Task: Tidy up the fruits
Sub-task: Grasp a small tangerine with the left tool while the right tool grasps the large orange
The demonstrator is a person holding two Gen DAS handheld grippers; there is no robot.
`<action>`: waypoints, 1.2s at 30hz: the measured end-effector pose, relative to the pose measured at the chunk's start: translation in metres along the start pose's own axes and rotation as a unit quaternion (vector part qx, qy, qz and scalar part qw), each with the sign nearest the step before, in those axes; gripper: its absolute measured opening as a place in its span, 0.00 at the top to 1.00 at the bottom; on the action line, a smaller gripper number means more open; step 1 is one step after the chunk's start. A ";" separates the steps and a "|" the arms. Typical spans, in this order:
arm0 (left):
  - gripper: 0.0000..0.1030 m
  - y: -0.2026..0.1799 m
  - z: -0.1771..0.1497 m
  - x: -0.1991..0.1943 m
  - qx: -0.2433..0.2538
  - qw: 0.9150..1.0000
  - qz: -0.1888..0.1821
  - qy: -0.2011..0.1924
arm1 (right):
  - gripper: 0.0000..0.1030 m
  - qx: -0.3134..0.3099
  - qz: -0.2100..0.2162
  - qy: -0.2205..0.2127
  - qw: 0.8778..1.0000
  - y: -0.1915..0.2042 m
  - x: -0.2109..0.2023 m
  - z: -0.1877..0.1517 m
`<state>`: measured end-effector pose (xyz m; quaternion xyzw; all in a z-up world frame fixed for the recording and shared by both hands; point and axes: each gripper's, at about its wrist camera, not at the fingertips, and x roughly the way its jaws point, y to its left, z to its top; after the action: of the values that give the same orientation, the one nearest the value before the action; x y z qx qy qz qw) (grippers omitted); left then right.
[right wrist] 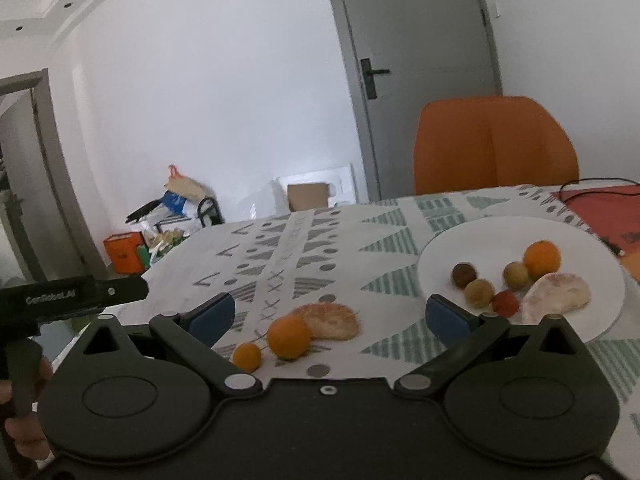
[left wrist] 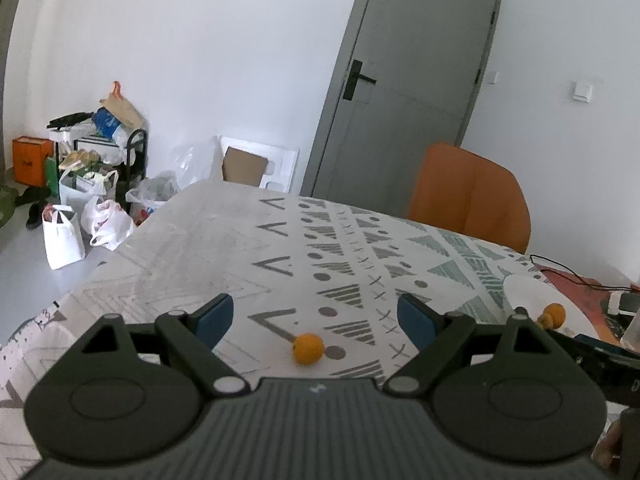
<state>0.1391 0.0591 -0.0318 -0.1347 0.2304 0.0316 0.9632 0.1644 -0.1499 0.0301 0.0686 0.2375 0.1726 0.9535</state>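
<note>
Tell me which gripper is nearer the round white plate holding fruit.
Right. The round white plate lies just ahead-right of the right gripper; from the left gripper it sits far off to the right.

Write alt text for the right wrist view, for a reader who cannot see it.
The open right gripper hovers over a patterned tablecloth where two oranges and a pomelo segment lie loose. To the right, a white plate holds more fruit; an orange chair stands behind.

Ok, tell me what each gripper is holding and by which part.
Nothing is held. The left gripper is open above a small orange fruit on the tablecloth; the right gripper is open too, fruit lying beyond its fingers.
</note>
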 end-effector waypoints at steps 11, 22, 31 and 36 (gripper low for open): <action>0.22 0.001 -0.010 0.023 0.000 1.000 -0.005 0.023 | 0.00 0.008 0.044 0.056 0.997 0.003 0.025 -0.009; 0.46 0.004 -0.022 0.055 -0.007 0.998 -0.010 0.058 | 0.00 0.020 0.055 0.077 0.995 -0.001 0.045 -0.011; 0.79 0.011 -0.022 0.064 -0.024 0.998 -0.024 0.062 | 0.07 0.011 0.053 0.089 0.995 0.006 0.059 -0.011; 0.79 0.012 -0.021 0.057 -0.028 0.997 -0.033 0.060 | 0.21 0.001 0.048 0.094 0.994 0.011 0.066 -0.008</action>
<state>0.1793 0.0648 -0.0790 -0.1705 0.2821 -0.0024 0.9441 0.2118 -0.1151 -0.0026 0.0647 0.3227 0.2230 0.9176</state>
